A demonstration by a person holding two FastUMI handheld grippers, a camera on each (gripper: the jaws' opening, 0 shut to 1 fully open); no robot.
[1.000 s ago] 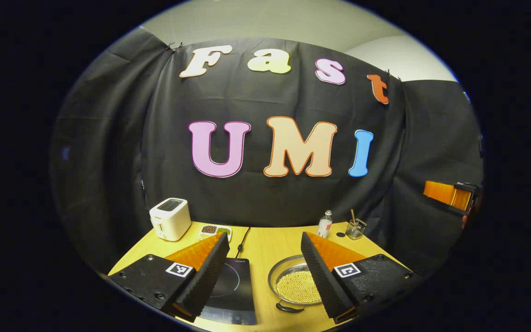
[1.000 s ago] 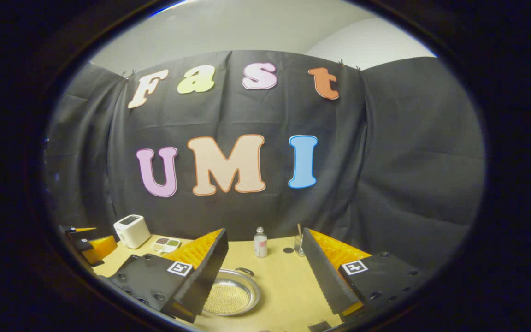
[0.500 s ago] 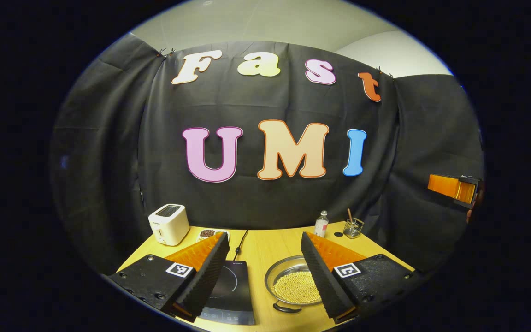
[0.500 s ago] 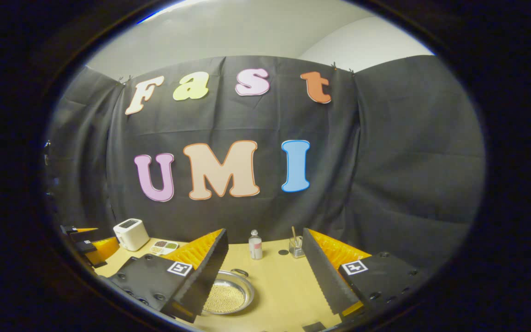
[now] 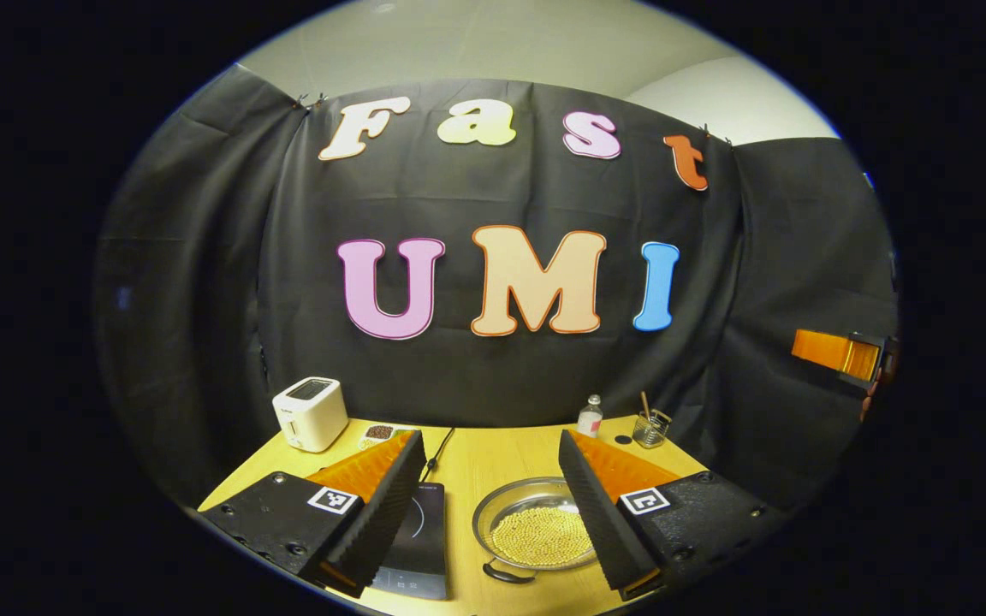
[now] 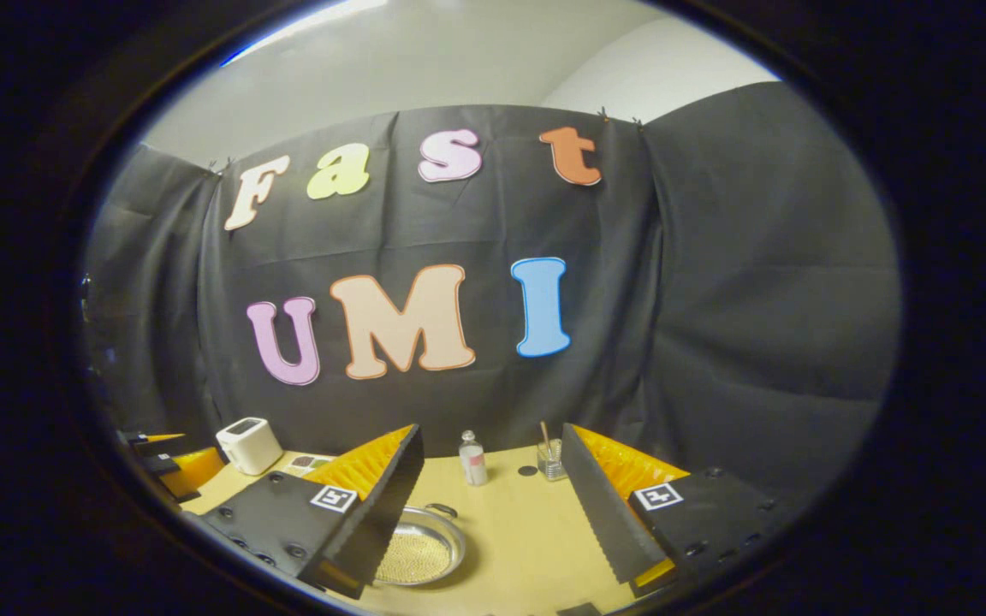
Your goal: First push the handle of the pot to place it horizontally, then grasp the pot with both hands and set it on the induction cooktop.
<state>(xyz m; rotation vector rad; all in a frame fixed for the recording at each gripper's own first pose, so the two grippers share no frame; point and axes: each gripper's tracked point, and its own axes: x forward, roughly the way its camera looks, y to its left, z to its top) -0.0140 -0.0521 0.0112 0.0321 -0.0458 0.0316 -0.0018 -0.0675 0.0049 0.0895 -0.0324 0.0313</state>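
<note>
Pot (image 5: 536,532): shallow metal pan full of small beads, on the table (image 5: 493,453) just right of the induction cooktop (image 5: 416,539). Likely rigid, slick-rimmed, spill-prone; grip opposite rims, push at dark handle (image 5: 506,575). Left gripper (image 5: 493,505) and right gripper (image 6: 493,500): fingers wide, empty

One wooden table (image 5: 493,453) carries everything counted here. On it sit one pot (image 5: 534,535) filled with small yellow beads, one induction cooktop (image 5: 416,543), one white toaster (image 5: 311,413), one small dish of divided contents (image 5: 377,434), one little bottle (image 5: 589,417) and one glass cup (image 5: 650,430) with one stick standing in it. One dark round spot (image 5: 623,440) lies between bottle and cup. One black cord (image 5: 437,449) runs back from the cooktop. Two grippers are present: the left gripper (image 5: 484,505) and the right gripper (image 6: 493,505), each with two fingers.
</note>
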